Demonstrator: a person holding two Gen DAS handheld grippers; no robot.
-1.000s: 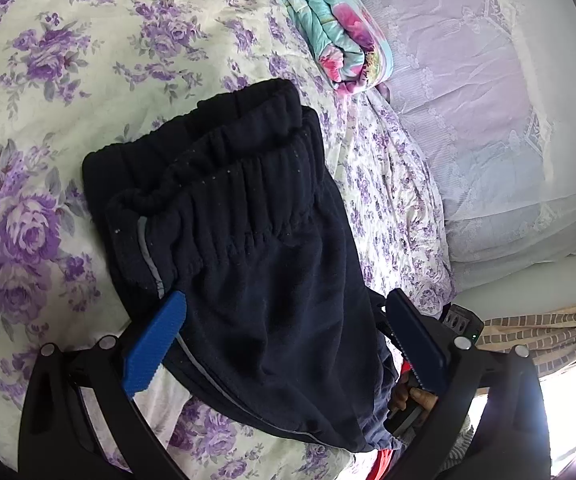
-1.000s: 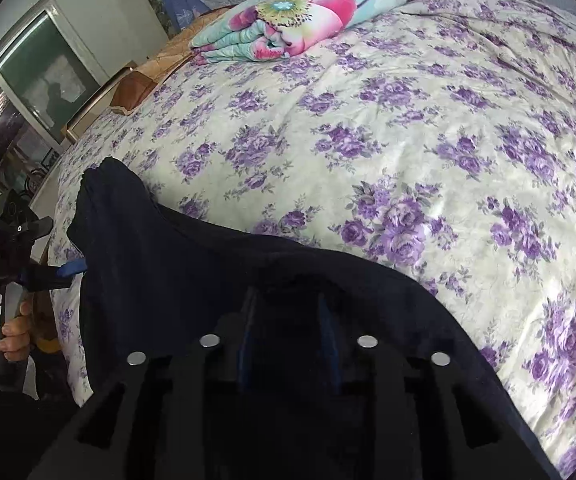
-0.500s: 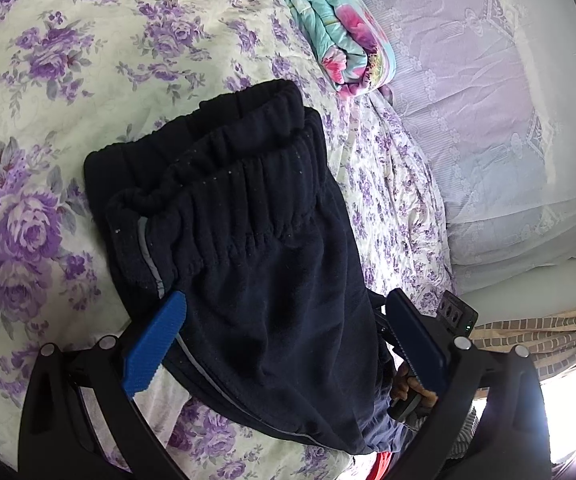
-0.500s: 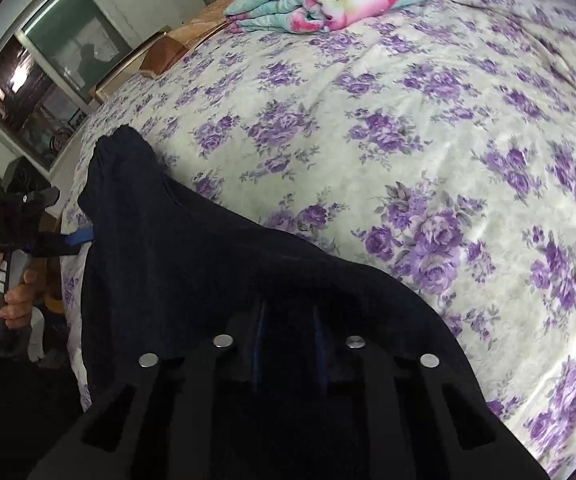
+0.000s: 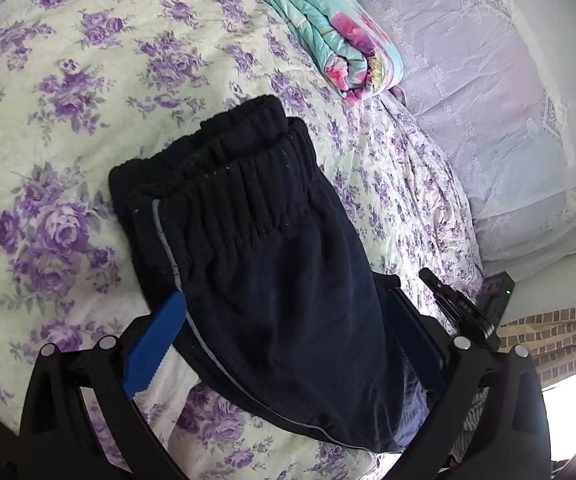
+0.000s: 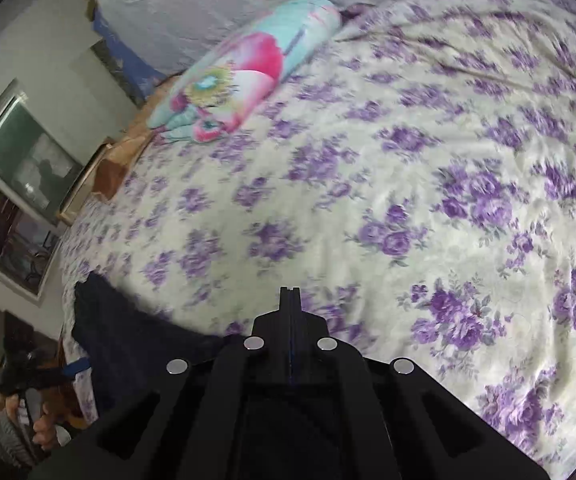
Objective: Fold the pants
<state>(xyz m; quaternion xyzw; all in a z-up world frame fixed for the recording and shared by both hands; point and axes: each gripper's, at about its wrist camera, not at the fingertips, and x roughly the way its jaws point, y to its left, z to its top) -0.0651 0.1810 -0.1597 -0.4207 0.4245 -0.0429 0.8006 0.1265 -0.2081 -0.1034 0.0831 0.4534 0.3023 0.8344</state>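
Bed: a cream bedspread (image 5: 88, 92) with purple flowers covers it; the same cover fills the right wrist view (image 6: 408, 200).
Room: a pale lace curtain (image 5: 488, 80) hangs beyond the bed; a window (image 6: 16, 188) shows at the left of the right wrist view.
Blanket: a folded turquoise and pink blanket (image 5: 328, 36) lies near the far edge of the bed.
Pants: dark navy pants (image 5: 272, 264) lie folded on the bedspread, waistband away from the camera, a grey stripe along one side.
Left gripper: the left gripper (image 5: 288, 344) is low over the pants, blue fingers (image 5: 154, 344) spread wide to either side of the fabric, clamping nothing.
Right gripper: the right gripper (image 6: 290, 294) has its jaws pressed together; whether any cloth is caught between them I cannot tell.
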